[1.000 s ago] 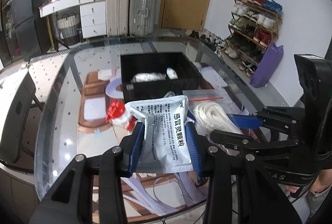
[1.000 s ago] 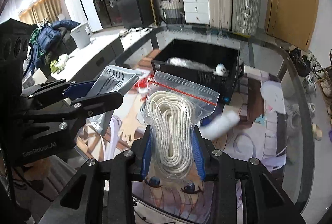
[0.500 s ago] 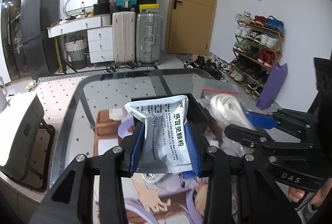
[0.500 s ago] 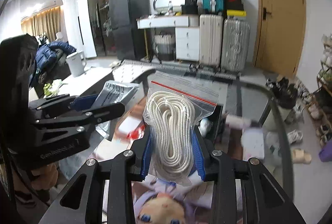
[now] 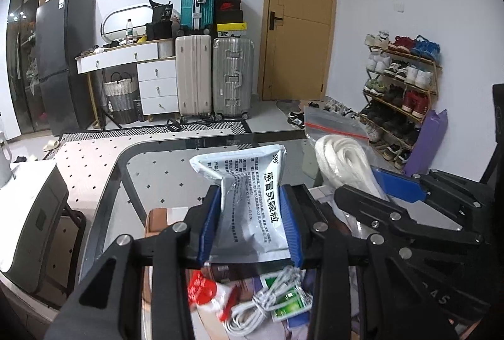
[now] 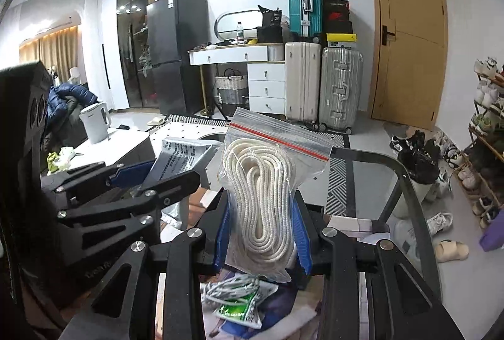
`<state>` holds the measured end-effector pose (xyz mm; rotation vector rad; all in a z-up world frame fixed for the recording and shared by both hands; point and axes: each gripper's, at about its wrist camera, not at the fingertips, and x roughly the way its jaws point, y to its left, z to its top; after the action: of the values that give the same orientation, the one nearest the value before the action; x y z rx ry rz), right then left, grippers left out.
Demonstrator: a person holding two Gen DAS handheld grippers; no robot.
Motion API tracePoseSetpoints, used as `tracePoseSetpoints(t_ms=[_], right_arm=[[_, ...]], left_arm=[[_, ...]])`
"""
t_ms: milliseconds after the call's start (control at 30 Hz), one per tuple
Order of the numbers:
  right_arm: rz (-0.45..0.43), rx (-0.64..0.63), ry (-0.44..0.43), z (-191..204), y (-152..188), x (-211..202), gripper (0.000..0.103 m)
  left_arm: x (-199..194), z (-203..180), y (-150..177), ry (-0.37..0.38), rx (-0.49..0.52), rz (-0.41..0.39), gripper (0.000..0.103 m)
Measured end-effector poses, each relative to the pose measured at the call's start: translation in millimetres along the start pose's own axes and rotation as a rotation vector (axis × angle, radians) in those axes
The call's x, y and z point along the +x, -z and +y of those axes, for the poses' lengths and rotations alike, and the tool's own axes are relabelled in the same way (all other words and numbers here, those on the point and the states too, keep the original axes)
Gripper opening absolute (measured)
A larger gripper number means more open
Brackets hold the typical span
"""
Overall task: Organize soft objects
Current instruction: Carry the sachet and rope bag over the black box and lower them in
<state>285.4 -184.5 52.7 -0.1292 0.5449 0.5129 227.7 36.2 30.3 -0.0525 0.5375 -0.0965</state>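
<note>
Above the glass worktop (image 5: 126,170), my right gripper (image 6: 263,233) has its fingers clamped on the rope bag (image 6: 264,201) — my left gripper (image 5: 249,226) pinches the silver sachet (image 5: 249,207); below lies a coiled white cable (image 5: 267,305).

Silver-grey foil sachet (image 5: 249,207): black print, white top edge. Clear zip bag of cream-white braided rope (image 6: 261,198): red seal stripe. Both sets of black gripper fingers (image 5: 209,225): blue pads. White coiled cable (image 5: 261,305) below, green-labelled packet (image 5: 289,307), red-white wrapper (image 5: 204,292).
</note>
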Motion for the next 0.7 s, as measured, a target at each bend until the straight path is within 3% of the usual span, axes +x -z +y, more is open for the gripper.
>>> tracePoseSetpoints(t_ms=[133,400,567,700], right_arm=[[0.015,0.01,0.022,-9.1,-3.5,26.6,0.035],[0.111,0.032,0.043,-26.6,2.2,83.5,0.035],[0.204,0.019,0.04,-33.0,15.6,115.6,0.035],[0.259,0.032,0.033,-40.0,23.0,134.3,0.035]], left_arm=[[22.2,5.2,-1.2,-0.041,-0.026,0.004,0.036],[60.4,6.6,4.4,-0.048,-0.034,0.064,0.036],[89.5,14.1,15.8,0.003,-0.084,0.17,0.036],[104.1,12.4,25.2,0.001,-0.076,0.226,0.036]])
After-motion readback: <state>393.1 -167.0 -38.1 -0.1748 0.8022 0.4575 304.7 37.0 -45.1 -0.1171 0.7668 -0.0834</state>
